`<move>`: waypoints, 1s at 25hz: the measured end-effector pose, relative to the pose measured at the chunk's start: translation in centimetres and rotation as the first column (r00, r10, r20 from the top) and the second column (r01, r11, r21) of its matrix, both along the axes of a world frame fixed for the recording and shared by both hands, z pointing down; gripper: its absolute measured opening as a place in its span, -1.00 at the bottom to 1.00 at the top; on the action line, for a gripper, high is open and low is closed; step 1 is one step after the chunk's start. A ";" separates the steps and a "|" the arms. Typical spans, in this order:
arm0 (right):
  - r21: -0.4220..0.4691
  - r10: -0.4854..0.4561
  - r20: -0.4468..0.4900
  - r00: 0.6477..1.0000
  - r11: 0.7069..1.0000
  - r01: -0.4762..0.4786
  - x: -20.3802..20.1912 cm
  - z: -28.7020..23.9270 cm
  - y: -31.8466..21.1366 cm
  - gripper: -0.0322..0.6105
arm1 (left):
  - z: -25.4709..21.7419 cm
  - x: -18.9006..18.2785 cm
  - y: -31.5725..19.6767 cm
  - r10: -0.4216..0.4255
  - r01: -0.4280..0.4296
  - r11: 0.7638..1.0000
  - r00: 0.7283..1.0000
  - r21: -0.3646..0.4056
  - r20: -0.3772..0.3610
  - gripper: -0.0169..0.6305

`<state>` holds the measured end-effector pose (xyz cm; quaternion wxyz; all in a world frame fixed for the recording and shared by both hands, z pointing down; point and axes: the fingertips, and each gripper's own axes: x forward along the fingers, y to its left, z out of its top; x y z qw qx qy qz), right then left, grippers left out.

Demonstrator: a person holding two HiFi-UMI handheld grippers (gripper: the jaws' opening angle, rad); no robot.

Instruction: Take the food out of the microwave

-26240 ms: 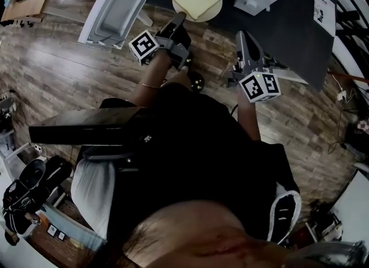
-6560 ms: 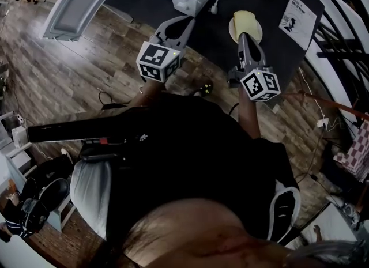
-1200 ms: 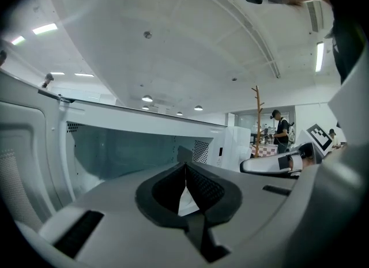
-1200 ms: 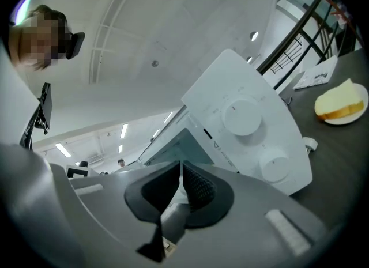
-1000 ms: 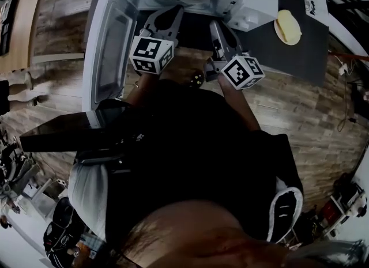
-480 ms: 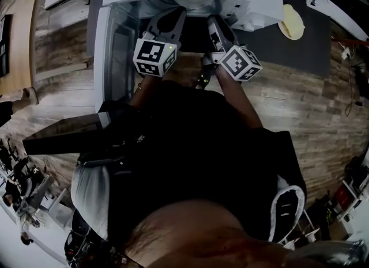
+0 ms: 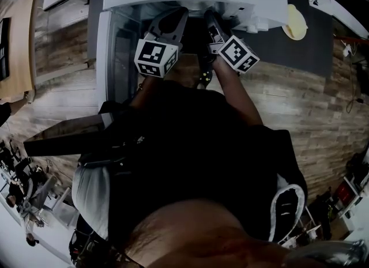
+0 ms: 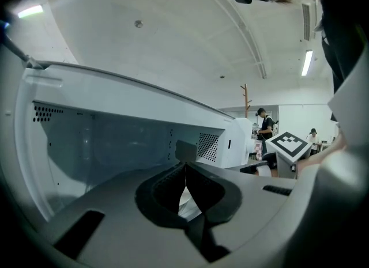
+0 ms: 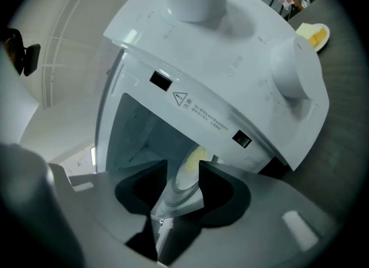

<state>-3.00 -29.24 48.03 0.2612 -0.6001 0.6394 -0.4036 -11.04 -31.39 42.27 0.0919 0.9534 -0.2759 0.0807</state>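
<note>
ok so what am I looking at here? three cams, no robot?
No robot: a person holds handheld tongs in each hand. One picture comes from a head camera looking down; the other two ride on the tongs. Both point into an open white microwave. The left tongs are shut and empty. The right tongs have just been opening, lined up with a plate of yellow food inside, not gripping it. Another plate of food sits on the dark table.

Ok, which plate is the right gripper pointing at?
The plate inside the microwave, seen between the right gripper's jaws, which have just been opening; the other plate sits on the dark table.
</note>
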 end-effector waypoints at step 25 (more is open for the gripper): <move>-0.163 0.111 0.048 0.993 0.981 -0.102 -0.1 3.2 -3.5 -0.39 | -0.1 -1.3 -1.0 -0.028 0.028 0.999 0.999 -0.019 -0.024 -0.92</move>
